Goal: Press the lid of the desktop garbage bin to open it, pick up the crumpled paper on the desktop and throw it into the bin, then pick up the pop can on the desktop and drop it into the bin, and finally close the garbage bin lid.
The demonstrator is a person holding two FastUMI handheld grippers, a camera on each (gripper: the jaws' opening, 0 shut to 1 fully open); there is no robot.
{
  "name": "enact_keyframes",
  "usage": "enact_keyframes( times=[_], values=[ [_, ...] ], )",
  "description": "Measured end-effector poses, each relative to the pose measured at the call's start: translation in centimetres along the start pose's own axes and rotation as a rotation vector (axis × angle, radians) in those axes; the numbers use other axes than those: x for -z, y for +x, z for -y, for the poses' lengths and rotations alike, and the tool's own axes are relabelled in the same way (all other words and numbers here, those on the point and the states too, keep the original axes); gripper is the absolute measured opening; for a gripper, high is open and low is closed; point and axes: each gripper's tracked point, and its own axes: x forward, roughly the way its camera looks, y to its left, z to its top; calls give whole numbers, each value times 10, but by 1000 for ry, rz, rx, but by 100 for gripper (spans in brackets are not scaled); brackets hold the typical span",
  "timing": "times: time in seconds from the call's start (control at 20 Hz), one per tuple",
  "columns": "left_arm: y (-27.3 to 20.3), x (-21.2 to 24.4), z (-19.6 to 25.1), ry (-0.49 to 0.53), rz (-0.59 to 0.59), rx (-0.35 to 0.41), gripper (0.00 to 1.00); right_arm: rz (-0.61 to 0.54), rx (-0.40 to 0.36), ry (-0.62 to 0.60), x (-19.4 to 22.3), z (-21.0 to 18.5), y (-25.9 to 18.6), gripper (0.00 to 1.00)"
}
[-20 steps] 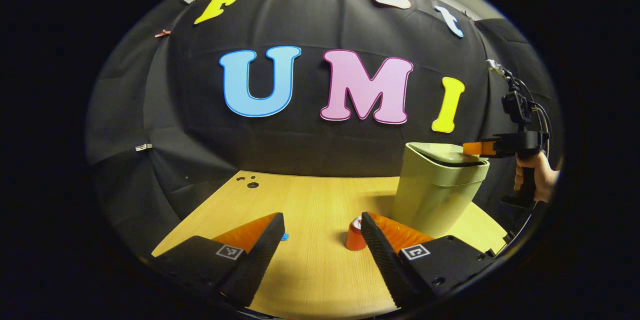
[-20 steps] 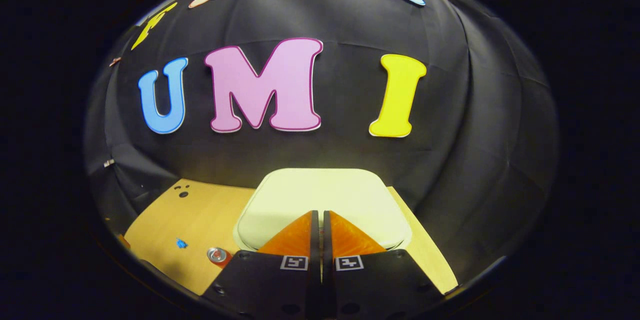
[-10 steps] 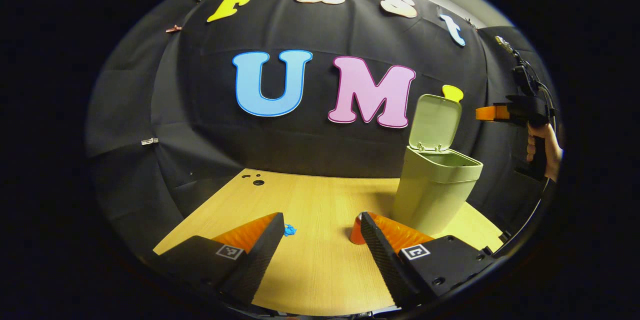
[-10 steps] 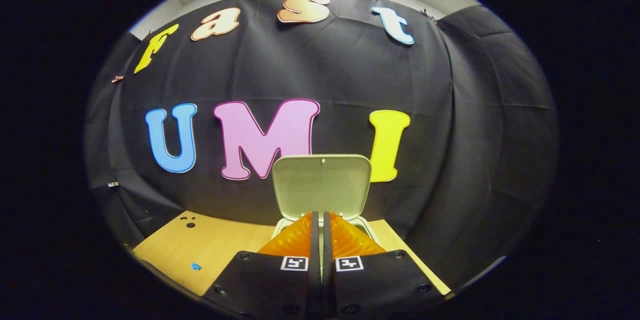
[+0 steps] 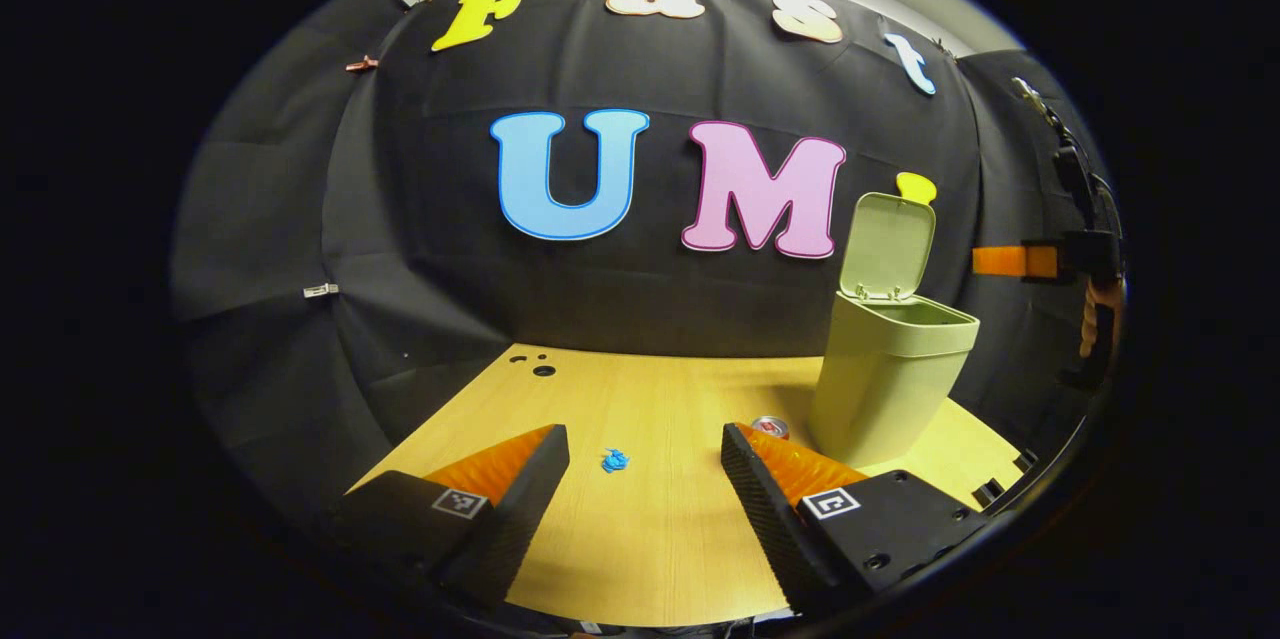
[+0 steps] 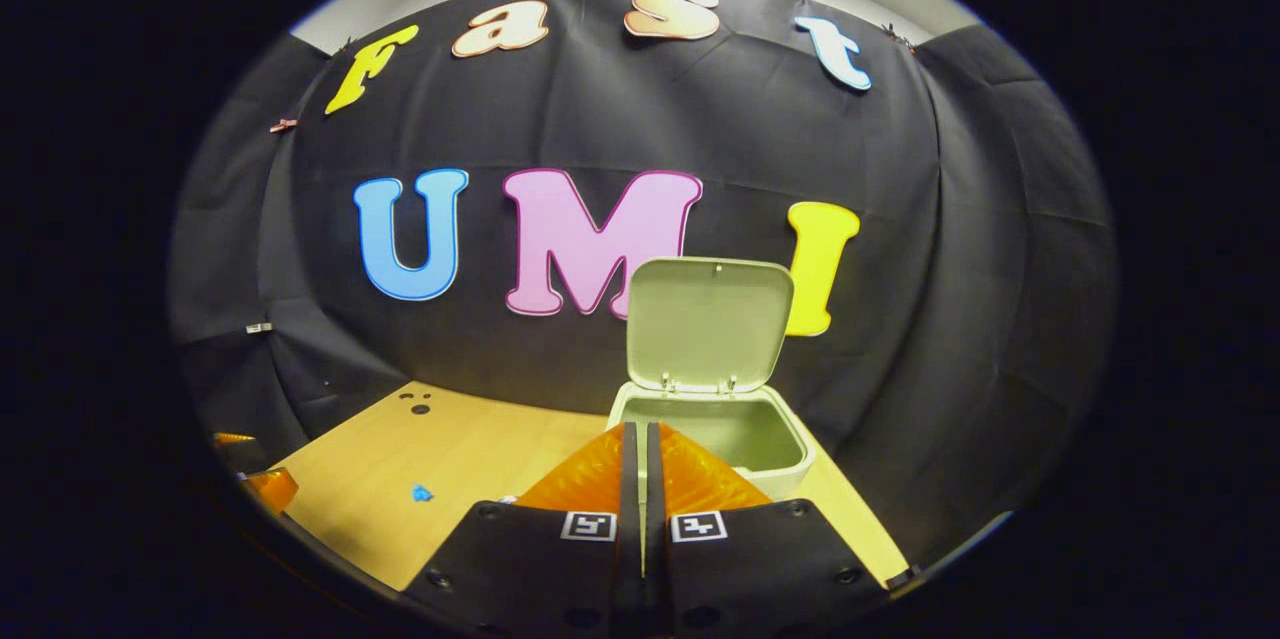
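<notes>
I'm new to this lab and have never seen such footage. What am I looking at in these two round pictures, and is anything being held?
A person holds a hand gripper in each hand; each carries a camera looking along its own two fingers. In the left gripper view, the left gripper is open and empty above a wooden table. On the table lie a small blue crumpled paper, a pop can and a green bin with its lid standing open. The right gripper, in its own view, is shut on nothing, in front of the bin's opening.
</notes>
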Motion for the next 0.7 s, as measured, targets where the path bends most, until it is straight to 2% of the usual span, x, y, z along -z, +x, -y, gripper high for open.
enact_keyframes(
  times=[0.15,0.25,0.3,0.4,0.5,0.6,0.65,0.7],
  values=[
    [13,2,-7,7,-13,-20,98,-2,-9,3,8,-5,3,5],
    [26,7,-5,-9,-29,-6,98,-12,-6,-23,14,-5,7,7],
    [32,13,-5,-15,-50,-10,98,-22,-16,-29,19,-7,8,5],
    [46,25,-5,-54,-88,-12,98,-31,-39,-29,25,-11,11,12],
    [63,36,-10,-82,-113,-35,98,-43,-56,-34,32,-12,15,47],
    [83,52,-17,-93,-148,-61,98,-48,-112,-18,39,-25,19,82],
    [95,60,-19,-103,-166,-61,99,-51,-124,-16,43,-26,21,96],
    [107,68,-19,-113,-190,-53,98,-53,-124,-20,47,-26,25,99]
  ],
)
